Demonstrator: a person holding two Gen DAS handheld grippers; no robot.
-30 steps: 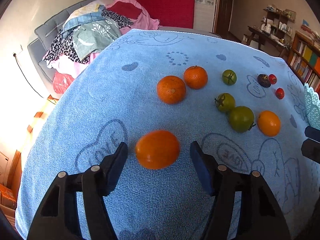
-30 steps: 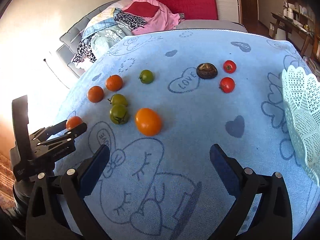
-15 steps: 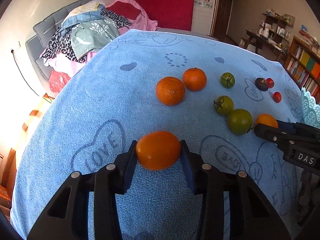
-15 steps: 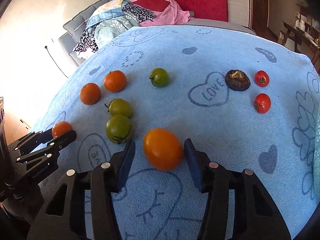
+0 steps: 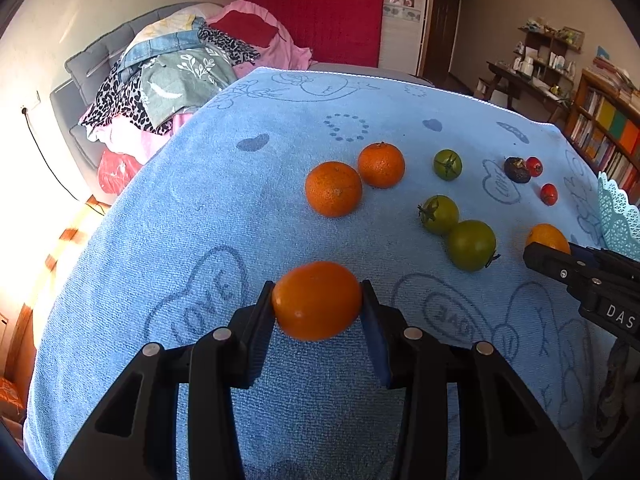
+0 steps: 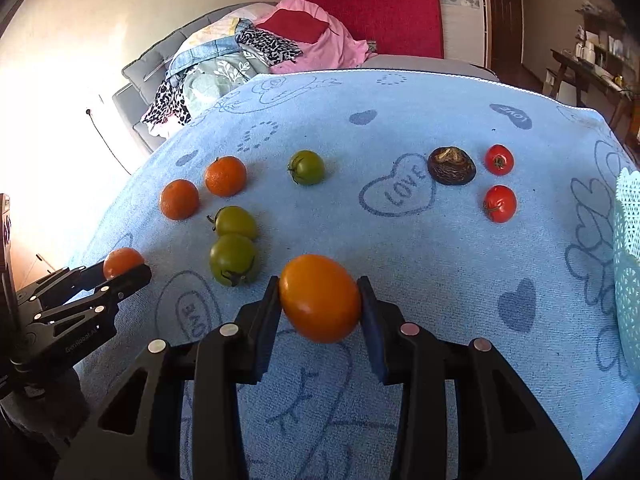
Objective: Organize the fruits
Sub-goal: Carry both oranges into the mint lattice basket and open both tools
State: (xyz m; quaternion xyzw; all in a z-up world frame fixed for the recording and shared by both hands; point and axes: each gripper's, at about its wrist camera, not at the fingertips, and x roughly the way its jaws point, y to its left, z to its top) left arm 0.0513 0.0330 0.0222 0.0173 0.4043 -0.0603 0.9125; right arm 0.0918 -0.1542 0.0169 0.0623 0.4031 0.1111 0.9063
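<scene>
Left hand-held gripper (image 5: pixel 318 300) clamped on an orange fruit (image 5: pixel 317 300), right hand-held gripper (image 6: pixel 320 298) closing on another (image 6: pixel 320 298); basket (image 6: pixel 628 248) at right edge, nearer the right one.

The left gripper (image 5: pixel 318 300) holds an orange fruit (image 5: pixel 317 300) between its two pads, which touch it on both sides, over the blue towel (image 5: pixel 224 200). Farther away lie two mandarins (image 5: pixel 334 189) side by side, and three green tomatoes (image 5: pixel 471 245) to their right. At the right edge, the right gripper (image 5: pixel 552 254) is at another orange fruit (image 5: pixel 547 237), near a lace basket (image 5: pixel 618 220).
</scene>
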